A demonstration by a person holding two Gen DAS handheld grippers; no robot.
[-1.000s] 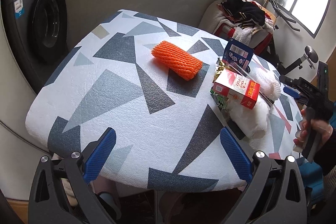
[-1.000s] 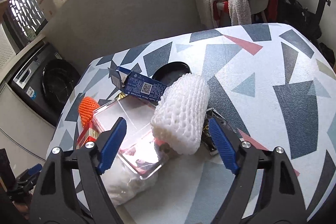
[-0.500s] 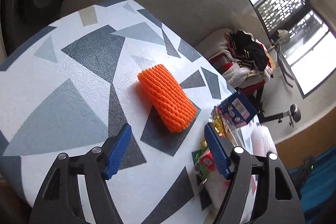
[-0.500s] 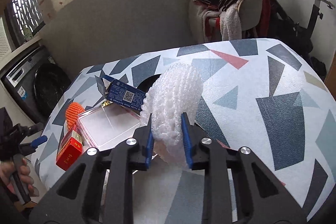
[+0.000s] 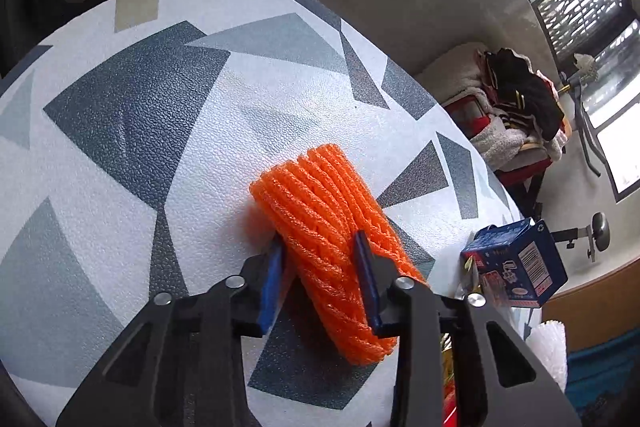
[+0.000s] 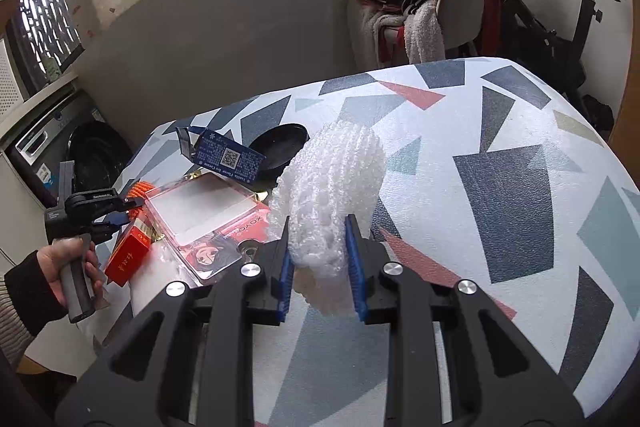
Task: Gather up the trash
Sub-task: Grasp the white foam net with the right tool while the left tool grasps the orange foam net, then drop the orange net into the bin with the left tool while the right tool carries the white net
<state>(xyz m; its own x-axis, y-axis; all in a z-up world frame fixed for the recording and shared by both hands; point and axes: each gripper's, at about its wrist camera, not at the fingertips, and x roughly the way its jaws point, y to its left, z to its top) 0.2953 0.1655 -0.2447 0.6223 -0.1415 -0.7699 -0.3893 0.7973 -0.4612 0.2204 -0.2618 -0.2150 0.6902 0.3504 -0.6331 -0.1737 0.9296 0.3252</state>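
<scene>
both foam nets (image 5: pixel 328 227) (image 6: pixel 336 187) sit pinched between claw pads.

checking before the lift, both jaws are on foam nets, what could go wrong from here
1. The left gripper, whose jaws have just been closing, pinches the orange foam net off-centre; the soft net may squash and slip out.
2. The white foam net in the right gripper sits beside the clear plastic box and could drag it.

Left gripper (image 5: pixel 320 267) jaws newly closed around orange foam net (image 5: pixel 336 239).
</scene>
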